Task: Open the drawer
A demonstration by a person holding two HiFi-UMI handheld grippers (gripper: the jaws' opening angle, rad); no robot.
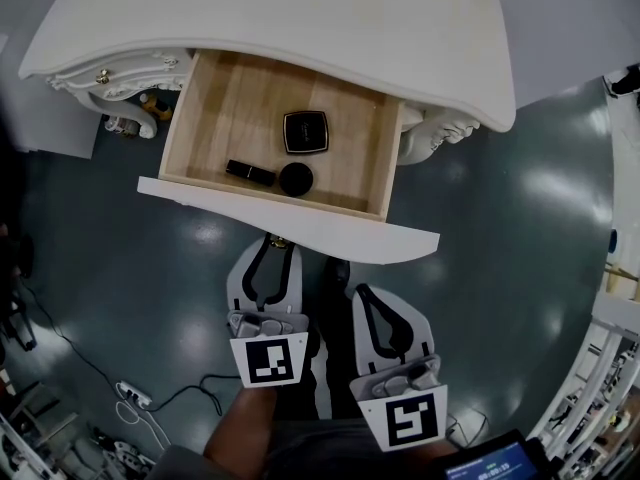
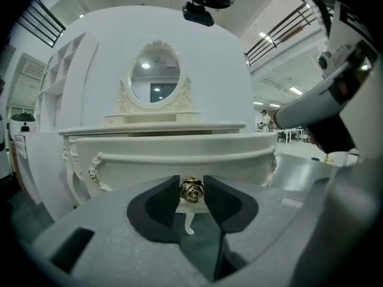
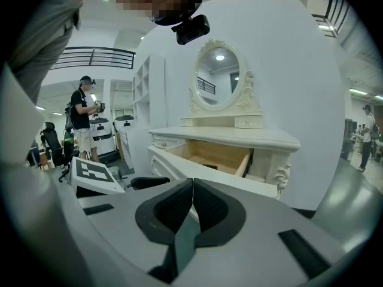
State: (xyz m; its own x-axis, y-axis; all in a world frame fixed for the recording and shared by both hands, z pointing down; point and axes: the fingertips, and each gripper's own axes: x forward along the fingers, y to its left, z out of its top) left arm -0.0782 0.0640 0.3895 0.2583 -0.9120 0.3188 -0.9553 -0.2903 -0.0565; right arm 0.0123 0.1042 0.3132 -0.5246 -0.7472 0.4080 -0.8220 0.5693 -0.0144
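The white dressing table's drawer (image 1: 290, 218) stands pulled far out, and its wooden bottom shows. A gold rose-shaped knob (image 2: 192, 191) sits at the middle of the drawer front (image 2: 179, 154). My left gripper (image 2: 192, 195) is shut on this knob, with a dark pad pressed on each side of it. In the head view the left gripper (image 1: 270, 248) reaches up to the drawer front's lower edge. My right gripper (image 1: 357, 293) hangs beside it, short of the drawer. The right gripper (image 3: 192, 205) is shut with nothing between its pads, and the open drawer (image 3: 209, 154) shows beyond it.
In the drawer lie a square black case (image 1: 305, 131), a round black compact (image 1: 296, 179) and a black tube (image 1: 250, 172). The tabletop (image 1: 300, 18) overhangs the drawer's back. Cables and a power strip (image 1: 135, 398) lie on the floor at the left. A person (image 3: 84, 121) stands far off.
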